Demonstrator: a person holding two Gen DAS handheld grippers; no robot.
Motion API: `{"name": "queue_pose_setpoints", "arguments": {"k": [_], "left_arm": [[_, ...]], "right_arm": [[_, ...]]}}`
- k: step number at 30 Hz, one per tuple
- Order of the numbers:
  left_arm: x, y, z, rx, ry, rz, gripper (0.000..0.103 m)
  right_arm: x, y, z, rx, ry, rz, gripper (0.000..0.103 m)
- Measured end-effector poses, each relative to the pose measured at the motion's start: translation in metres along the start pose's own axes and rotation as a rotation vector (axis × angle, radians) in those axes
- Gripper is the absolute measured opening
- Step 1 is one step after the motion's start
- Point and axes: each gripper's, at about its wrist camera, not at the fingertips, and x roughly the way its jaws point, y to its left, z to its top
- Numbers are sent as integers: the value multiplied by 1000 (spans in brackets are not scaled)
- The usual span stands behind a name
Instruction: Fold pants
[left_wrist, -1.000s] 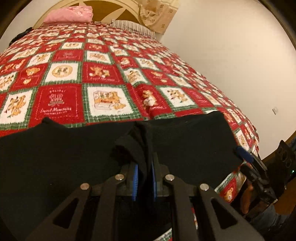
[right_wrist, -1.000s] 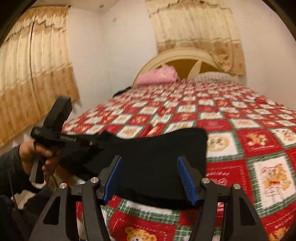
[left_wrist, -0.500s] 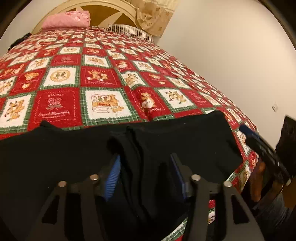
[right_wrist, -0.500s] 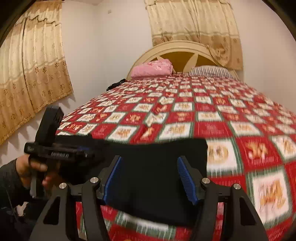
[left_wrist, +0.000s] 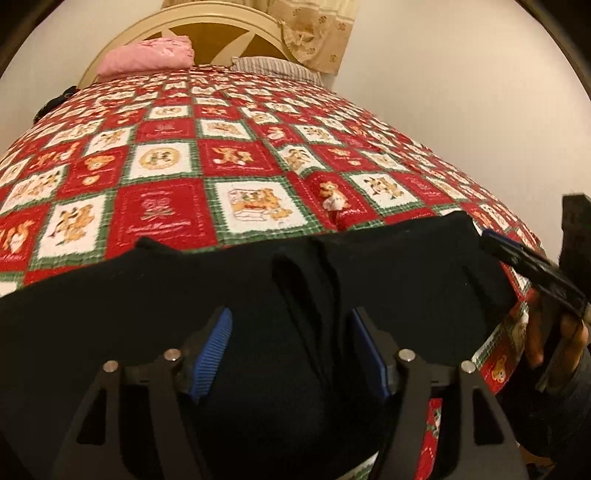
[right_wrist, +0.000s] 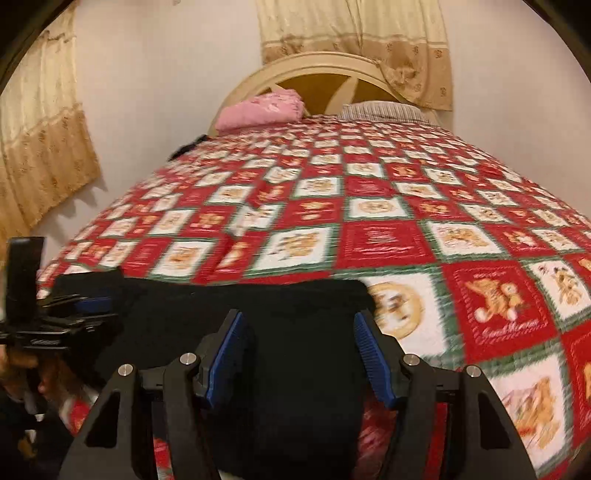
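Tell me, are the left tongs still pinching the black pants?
Apart: the left wrist view shows the left tongs opening, blue pads clear of the pants fold between them.

**Black pants folded at the foot of the bed**

You have the black pants (left_wrist: 388, 280) lying flat on the red, white and green patchwork quilt (left_wrist: 236, 158), along the bed's near edge, far from the headboard end. They form a wide, dark band with a straight far edge. A raised ridge of bunched cloth runs across the middle, and the near part drapes over the bed's edge toward you.
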Motion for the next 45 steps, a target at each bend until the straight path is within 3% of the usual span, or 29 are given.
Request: {"name": "queue_pose_setpoints", "arguments": {"k": [4,8,12,16,19,22,28,31,40,45], "left_arm": [[-17,16,-9,-35,-15,26,68],[-38,36,-16,-79,-44,58,68],[-63,58,-25,-113,-80,98,68],[-85,85,-34,-141,-105,163,68],[-96,108,-40,-158,-112,224,68],[-108,134,-46,-202,-122,282,68],[-120,175,-65,-272,-138,372,68],[-121,182,-70,-284,-152,376,68],[-124,194,-69,-304,-177,375,68],[-117,193,-71,-276,-180,378,76]], "right_arm": [[-8,41,-8,-33,-12,126,63],[0,101,-16,-168,17,238,63],[14,148,-26,-260,41,292,63],[30,168,-41,-277,115,354,63],[46,177,-54,-298,187,345,64],[40,184,-58,-345,168,322,65],[18,179,-54,-301,140,386,65],[34,186,-64,-335,197,351,66],[16,184,-45,-304,96,368,66],[20,176,-45,-247,91,365,66]]}}
